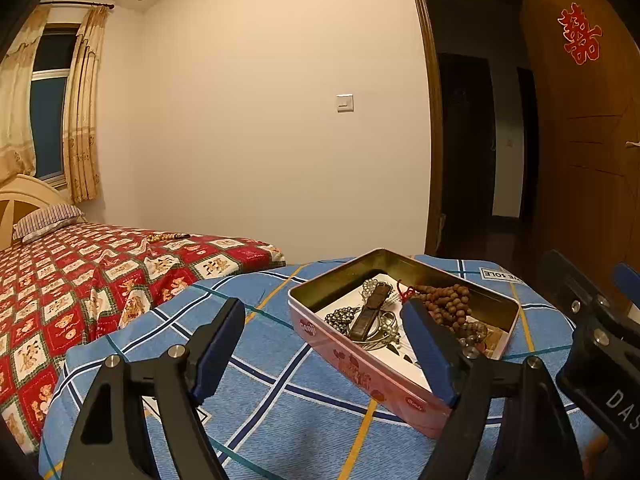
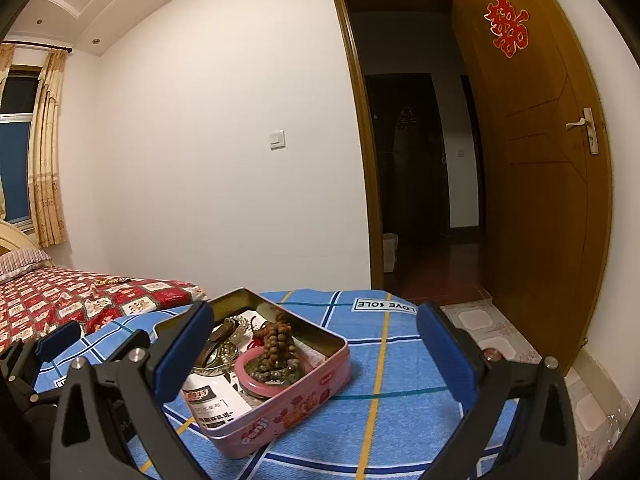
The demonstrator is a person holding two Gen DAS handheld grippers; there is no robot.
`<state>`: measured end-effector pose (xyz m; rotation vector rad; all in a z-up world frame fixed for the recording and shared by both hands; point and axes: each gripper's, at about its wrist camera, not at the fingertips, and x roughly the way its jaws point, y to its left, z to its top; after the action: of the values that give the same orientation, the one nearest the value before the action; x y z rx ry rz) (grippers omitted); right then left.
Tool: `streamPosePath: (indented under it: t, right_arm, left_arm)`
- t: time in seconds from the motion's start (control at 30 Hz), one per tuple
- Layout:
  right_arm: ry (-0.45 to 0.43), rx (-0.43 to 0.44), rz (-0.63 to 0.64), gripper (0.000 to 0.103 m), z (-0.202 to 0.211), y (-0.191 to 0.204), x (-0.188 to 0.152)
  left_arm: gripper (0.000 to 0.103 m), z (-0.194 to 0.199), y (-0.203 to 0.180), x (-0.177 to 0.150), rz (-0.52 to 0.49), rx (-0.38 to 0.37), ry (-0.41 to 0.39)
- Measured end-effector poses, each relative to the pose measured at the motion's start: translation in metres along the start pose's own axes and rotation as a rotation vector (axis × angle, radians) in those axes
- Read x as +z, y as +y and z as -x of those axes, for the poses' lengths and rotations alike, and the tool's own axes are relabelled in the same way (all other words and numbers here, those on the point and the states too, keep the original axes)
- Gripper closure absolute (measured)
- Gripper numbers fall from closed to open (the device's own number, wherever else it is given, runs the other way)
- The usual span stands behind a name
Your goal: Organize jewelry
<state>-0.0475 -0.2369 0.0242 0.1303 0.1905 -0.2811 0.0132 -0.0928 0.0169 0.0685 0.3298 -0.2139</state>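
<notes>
Hovering spread and empty — left tool [image 1: 320, 332] and right tool [image 2: 316, 340] — over the pink tin [image 2: 288, 408] of jewelry.

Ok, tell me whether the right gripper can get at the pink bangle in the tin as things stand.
Probably yes. The right gripper is open, the pink tin has no lid on, and the pink bangle lies near its front; only the brown bead strand drapes over it.

- Left gripper [image 1: 324, 336]: hovering with jaws spread wide, blue-padded fingers [image 1: 218, 344] angling forward and slightly inward, gripping nothing.
- Right gripper [image 2: 316, 352]: hanging just beside the left one, jaws likewise spread wide, blue pads [image 2: 184, 352] facing each other across an open gap, holding nothing.
- Both pointing forward, roughly level.
</notes>
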Motion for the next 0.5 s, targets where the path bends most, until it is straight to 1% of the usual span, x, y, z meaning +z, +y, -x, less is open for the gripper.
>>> streamPosePath:
  t: [0.5]
  right_arm:
    - [0.001,-0.005,-0.008,0.000,0.0010,-0.0031,0.0009]
  left_arm:
    - [0.017,-0.0001,0.0002,-0.0006,0.000,0.009,-0.002]
